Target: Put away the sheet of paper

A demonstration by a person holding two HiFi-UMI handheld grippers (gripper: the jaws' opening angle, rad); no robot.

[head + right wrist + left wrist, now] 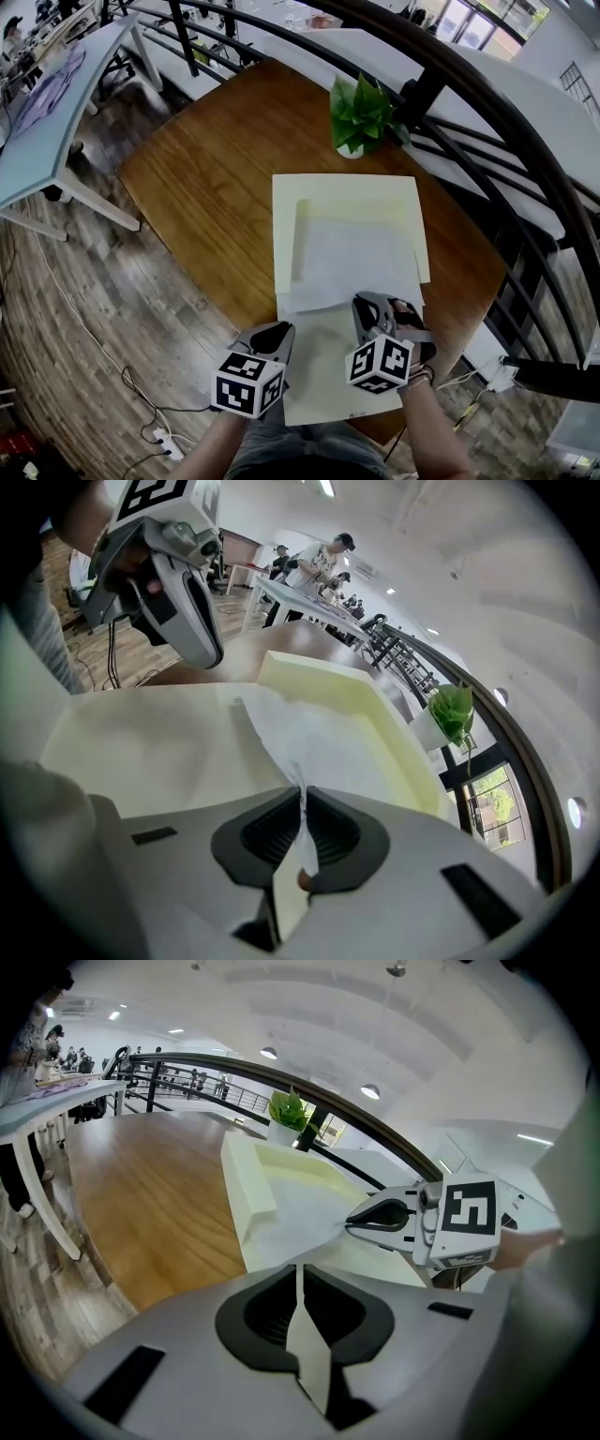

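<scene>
A white sheet of paper lies partly in the open cream document box on the wooden table. Its near edge is lifted. My left gripper is shut on the sheet's near left corner. My right gripper is shut on the near right corner. In the left gripper view the paper runs from between my left gripper's jaws toward the box's raised wall. In the right gripper view the sheet is pinched in the right gripper above the box.
A potted green plant stands on the table just beyond the box. A dark curved railing runs along the right side. A white desk stands to the left, and cables lie on the floor near the table's front corner.
</scene>
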